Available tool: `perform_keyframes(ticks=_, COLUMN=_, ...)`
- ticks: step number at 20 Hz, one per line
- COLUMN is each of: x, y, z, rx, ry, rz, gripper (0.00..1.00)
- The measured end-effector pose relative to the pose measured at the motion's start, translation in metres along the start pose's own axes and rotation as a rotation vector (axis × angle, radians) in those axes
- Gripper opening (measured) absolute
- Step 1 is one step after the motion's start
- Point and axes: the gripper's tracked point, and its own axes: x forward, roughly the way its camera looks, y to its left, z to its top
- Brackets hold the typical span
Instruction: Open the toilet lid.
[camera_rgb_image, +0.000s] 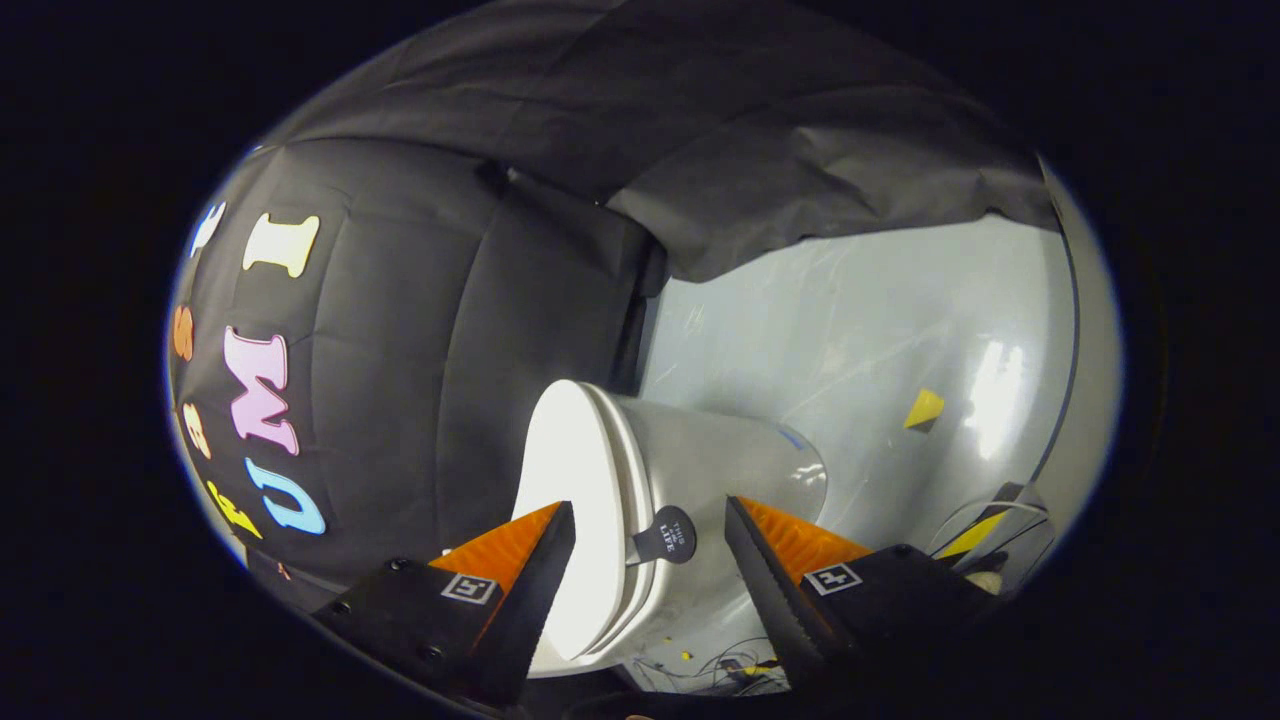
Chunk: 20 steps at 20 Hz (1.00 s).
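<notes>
Holding my tongs (650, 545) wide around the dark lift tab (668, 534) on the toilet lid (570, 500), I grip nothing. Closing crooked could slip off it.

Booth cloth, pale floor and a few loose bits

Black cloth (420, 330) hangs creased as the booth's wall, and a fold of it drapes over the glossy grey floor (850, 340). A small yellow marker (923, 408) lies on the floor, near a bright glare. Thin cables (735, 665) trail across the floor, with yellow-and-black striped tape (985, 528) well apart from them.
</notes>
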Motion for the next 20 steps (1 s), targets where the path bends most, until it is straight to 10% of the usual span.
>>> perform_keyframes(ticks=10, x=0.036, y=-0.025, z=-0.024, rx=0.079, ry=0.114, rz=0.028, gripper=0.83)
perform_keyframes(ticks=12, x=0.041, y=-0.025, z=-0.028, rx=0.090, ry=0.123, rz=0.050, gripper=0.60)
perform_keyframes(ticks=16, x=0.060, y=-0.024, z=-0.059, rx=0.082, ry=0.150, rz=0.093, gripper=0.59)
perform_keyframes(ticks=18, x=0.042, y=-0.023, z=-0.033, rx=0.111, ry=0.148, rz=0.113, gripper=0.17)
perform_keyframes(ticks=20, x=0.046, y=-0.023, z=-0.035, rx=0.105, ry=0.133, rz=0.128, gripper=0.17)
